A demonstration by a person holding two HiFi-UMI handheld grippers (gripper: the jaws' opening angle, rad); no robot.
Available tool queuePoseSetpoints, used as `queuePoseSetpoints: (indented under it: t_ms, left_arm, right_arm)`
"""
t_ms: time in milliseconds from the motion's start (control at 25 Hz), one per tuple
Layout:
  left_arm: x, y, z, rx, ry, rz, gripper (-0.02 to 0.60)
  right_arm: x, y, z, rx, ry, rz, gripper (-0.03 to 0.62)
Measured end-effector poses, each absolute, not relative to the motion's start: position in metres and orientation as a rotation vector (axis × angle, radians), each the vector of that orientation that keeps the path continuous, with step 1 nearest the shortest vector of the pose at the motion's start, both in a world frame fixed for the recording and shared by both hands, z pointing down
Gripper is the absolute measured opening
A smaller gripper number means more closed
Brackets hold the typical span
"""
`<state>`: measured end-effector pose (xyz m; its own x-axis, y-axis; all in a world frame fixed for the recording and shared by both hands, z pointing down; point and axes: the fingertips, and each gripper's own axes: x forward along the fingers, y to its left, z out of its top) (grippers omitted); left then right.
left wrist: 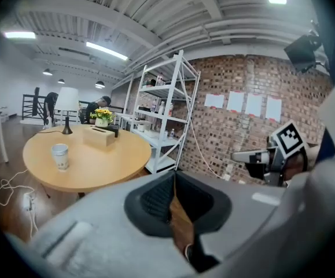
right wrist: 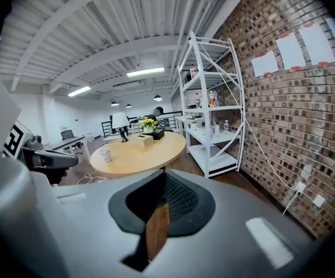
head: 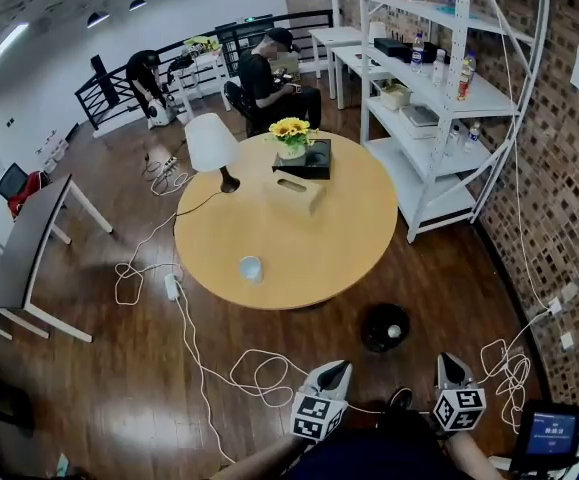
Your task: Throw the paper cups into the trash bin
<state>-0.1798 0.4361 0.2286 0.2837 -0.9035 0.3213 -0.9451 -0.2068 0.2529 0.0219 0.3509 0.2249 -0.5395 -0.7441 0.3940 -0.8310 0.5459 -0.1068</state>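
Paper cup [head: 250, 268], white, stands upright near the round table's [head: 344, 230] edge. Left gripper [head: 341, 369] and right gripper [head: 451, 361] are clenched, empty.

A paper cup [head: 251, 268] stands on the bench [head: 354, 248] near its front edge, with a tissue box [head: 294, 190] behind it and a lamp [head: 212, 146] and flower pot [head: 291, 136] at the far edge. The trash bin [head: 385, 327] sits on the floor before the bench, right of the cup. A shelf rack [head: 439, 98] stands further right.

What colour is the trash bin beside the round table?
The trash bin is black; the head view shows it best.
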Motion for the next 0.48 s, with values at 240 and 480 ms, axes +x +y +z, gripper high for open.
queuePoseSetpoints:
  t_ms: [240,480]
  left_arm:
    - [-0.158,0.458,0.213,2.173,-1.708,0.122,0.011]
    - [-0.087,0.476,0.198,2.163,-1.751,0.096,0.011]
  right_arm:
    - [0.027,0.39,0.216,1.222,-2.552,0.395,0.011]
    - [0.056,0.435,0.215,1.06,-2.635,0.354,0.011]
